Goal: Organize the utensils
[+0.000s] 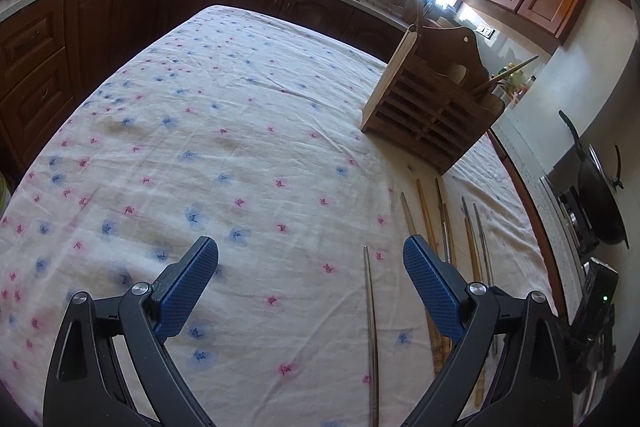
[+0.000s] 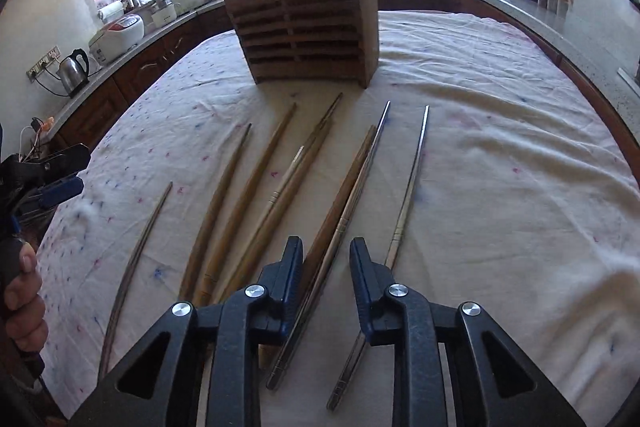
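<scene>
1. Right wrist view: right gripper (image 2: 326, 269), black frame with blue pads, points down at a row of chopsticks lying on a white tablecloth with pink and blue flower print (image 2: 500, 163).
2. Its jaws stand narrowly apart. A brown wooden chopstick (image 2: 344, 187) and a silver metal chopstick (image 2: 360, 183) lie side by side and run under the gap between them. Pad contact with either stick cannot be made out; nothing looks lifted.
3. A second silver metal chopstick (image 2: 408, 195) lies just outside the right-hand finger, apart from the pair.
4. To the left of the gripper: several light bamboo chopsticks (image 2: 244, 187) fanned out, some touching, and one thin dark chopstick (image 2: 136, 263) lying alone, farthest left.
5. A brown slatted wooden utensil holder (image 2: 304, 31) stands upright on the cloth beyond the chopstick tips, near them but not touching. Fork tines and other handles stick out of its top.
6. A hand (image 2: 22, 299) at the left edge grips the left gripper's handle.
7. Left wrist view: left gripper (image 1: 310, 253) hangs over the cloth with jaws wide apart and nothing between the pads.
8. The thin dark chopstick lies on the cloth between its fingers, nearer the right-hand one; the rest lie beyond that finger. The holder stands at upper right.
</scene>
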A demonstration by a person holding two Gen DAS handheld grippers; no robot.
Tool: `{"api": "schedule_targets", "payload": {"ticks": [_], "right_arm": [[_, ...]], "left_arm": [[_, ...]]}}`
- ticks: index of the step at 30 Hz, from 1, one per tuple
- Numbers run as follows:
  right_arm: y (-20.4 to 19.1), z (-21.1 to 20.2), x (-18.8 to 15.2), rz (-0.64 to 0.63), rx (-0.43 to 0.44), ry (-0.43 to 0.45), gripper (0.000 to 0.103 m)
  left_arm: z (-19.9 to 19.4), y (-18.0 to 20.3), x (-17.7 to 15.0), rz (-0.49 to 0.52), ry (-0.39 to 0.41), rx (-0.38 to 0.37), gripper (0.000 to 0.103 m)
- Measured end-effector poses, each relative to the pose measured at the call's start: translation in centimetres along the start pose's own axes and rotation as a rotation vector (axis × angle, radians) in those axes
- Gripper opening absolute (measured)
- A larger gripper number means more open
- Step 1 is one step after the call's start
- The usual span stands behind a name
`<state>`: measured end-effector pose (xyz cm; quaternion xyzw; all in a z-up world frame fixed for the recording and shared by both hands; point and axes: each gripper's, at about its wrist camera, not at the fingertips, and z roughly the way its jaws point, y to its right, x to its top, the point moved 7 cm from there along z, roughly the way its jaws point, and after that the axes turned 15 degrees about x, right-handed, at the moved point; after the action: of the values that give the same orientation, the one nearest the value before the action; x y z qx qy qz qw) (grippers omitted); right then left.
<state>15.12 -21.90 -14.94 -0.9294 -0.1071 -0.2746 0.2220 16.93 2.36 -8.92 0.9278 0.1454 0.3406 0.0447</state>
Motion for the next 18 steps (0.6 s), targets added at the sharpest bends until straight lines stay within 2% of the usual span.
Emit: {"api": "schedule_targets", "payload": {"ticks": [3,5,7,12,13,16,18], "right_arm": [[1.7,-1.7,-0.9,0.044,-0.004,0.008,0.025],[2.5,-2.6,-0.9,0.089,0.027,0.023,0.030],[2.8,-3.3,-0.5,0.114,0.045,0.054,0.030],[3.2,-3.3,2.4,0.119,0.042,0.115,0.023],[3.5,-3.0,3.0,0.120,0.035,0.117,0.021],[4.8,-1.5,5.0,0.152,0.041,0.110,0.017],[5.8,-0.5,6.2,0.159,0.027,0.100,0.014]], "left_arm": [[0.4,0.3,-0.2,0.004,-0.011,-0.007,0.096],[0.6,1.0,-0.1,0.014,-0.018,-0.015,0.096],[0.9,1.9,-0.1,0.034,-0.024,-0.022,0.096],[1.9,5.3,0.2,0.146,-0.043,-0.023,0.096],[2.2,6.0,0.3,0.174,-0.045,-0.016,0.094],[3.2,7.9,0.8,0.227,-0.068,-0.015,0.082],[4.0,9.0,1.2,0.250,-0.083,-0.012,0.079]]}}
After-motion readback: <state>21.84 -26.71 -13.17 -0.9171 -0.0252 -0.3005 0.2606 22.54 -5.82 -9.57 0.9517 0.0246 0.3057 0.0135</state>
